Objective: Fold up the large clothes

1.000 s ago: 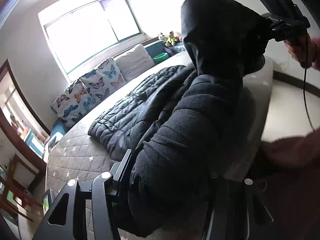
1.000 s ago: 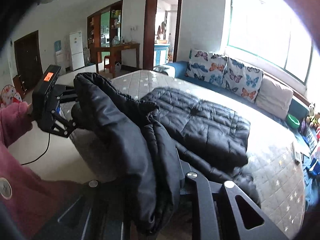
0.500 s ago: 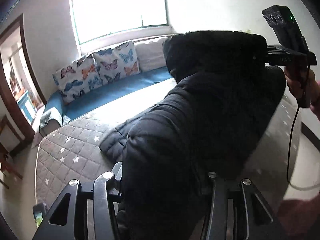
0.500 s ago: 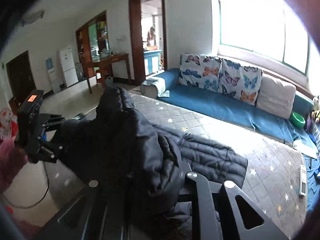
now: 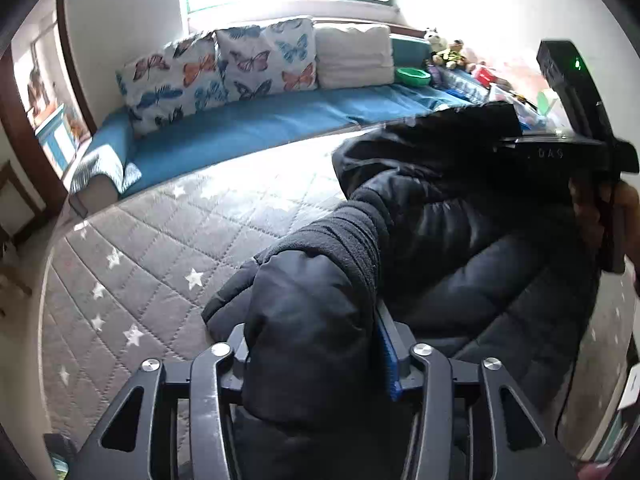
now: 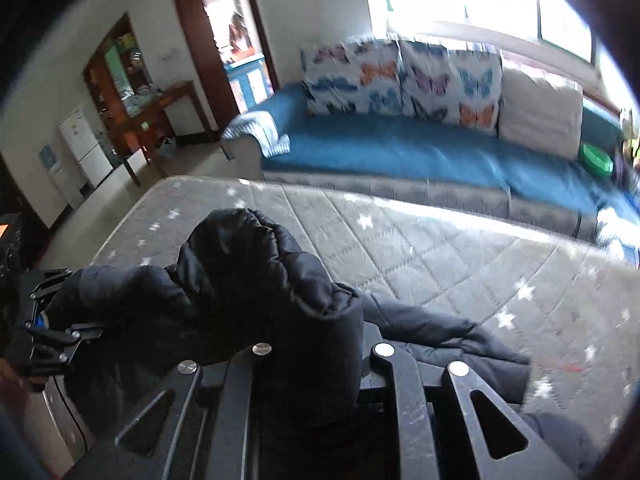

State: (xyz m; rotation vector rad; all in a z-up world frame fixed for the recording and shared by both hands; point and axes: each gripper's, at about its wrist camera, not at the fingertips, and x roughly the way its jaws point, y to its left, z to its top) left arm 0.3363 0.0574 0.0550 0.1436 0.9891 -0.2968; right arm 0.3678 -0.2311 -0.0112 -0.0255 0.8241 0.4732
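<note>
Carrying the black puffer jacket (image 5: 460, 240) across the quilted mattress (image 5: 168, 248); left gripper (image 5: 316, 360) and right gripper (image 6: 316, 360) each pinched a bunched edge, left jaws just widened slightly; next: lay flat

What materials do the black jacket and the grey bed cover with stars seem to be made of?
Black jacket: probably padded synthetic shell, matte with slight sheen; it shows puffy stitched channels and thick soft folds. One part looks like ribbed knit or fleece.

Grey bed cover: likely quilted woven fabric, matte; diamond stitching and pale stars show. The exact fibre is unclear.
</note>
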